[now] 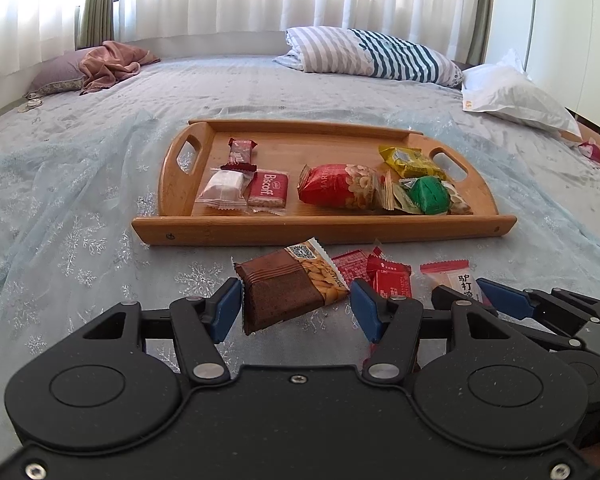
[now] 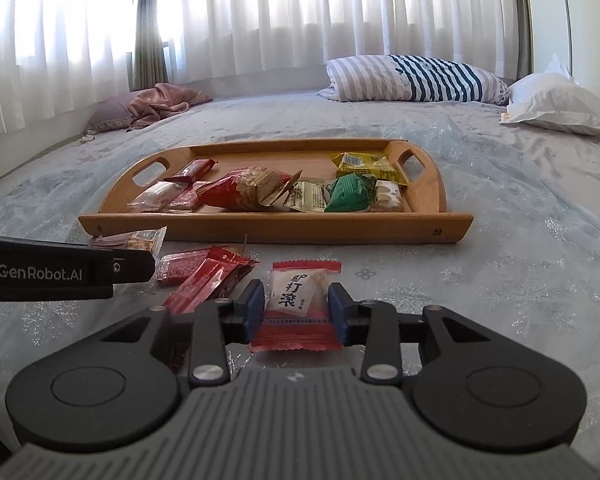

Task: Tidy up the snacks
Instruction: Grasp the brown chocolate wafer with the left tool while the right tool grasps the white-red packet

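My left gripper (image 1: 296,308) is shut on a brown biscuit packet (image 1: 284,288) just in front of the wooden tray (image 1: 324,232); its blue pads press both sides. In the right wrist view one black finger (image 2: 132,268) of it enters from the left. My right gripper (image 2: 297,308) is shut on a white packet with red ends (image 2: 296,300), pinched at the middle and low over the bedspread. The left wrist view shows that packet (image 1: 460,280) at its right. Two red packets (image 2: 204,276) lie between the grippers. The tray (image 2: 276,228) holds several snacks, among them a red bag (image 1: 336,188) and a green packet (image 1: 432,196).
Everything sits on a pale blue bedspread (image 1: 80,200). Behind the tray lie a striped pillow (image 1: 372,54), a white pillow (image 1: 512,96) and a pink cloth (image 1: 112,64) on a purple cushion. White curtains hang along the far side.
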A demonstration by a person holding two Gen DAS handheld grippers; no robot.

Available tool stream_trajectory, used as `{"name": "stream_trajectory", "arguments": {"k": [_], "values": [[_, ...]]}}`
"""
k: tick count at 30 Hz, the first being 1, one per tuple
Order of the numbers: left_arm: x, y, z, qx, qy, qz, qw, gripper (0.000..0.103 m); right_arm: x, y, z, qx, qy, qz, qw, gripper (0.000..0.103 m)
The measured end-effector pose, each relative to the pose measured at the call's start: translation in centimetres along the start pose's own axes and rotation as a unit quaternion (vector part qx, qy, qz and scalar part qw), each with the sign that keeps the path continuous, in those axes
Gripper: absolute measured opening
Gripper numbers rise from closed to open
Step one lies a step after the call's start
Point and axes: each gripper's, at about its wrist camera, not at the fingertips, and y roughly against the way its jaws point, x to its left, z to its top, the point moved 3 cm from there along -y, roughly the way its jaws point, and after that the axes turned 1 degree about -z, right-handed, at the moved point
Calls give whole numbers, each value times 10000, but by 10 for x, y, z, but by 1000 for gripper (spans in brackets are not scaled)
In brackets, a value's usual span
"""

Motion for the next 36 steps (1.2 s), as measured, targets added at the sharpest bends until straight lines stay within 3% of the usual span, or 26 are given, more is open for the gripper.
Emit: {"name": "stream_trajectory", "arguments": {"k": [2, 8, 10, 12, 15, 36], "values": [[0, 0, 0, -2, -2, 3, 10000, 57, -1, -3, 1, 6, -85, -16, 10000, 66], [0, 0, 0, -8, 8, 9, 10000, 57, 4, -6, 2, -49, 55, -230, 9997, 66], [0, -1, 0, -9, 7, 6, 10000, 57, 5, -9, 1, 20, 45, -276, 9996, 59], [0, -1, 0, -8, 8, 3, 10000, 57, 5, -9, 0, 38, 11, -300, 9995, 44], [0, -1, 1, -8, 1, -3, 10000, 57, 6, -8, -1, 17, 56, -312, 9995, 39], [4, -3, 30, -216, 58, -131, 9997, 57, 1, 1, 22, -293, 91, -318, 9990, 38]]}}
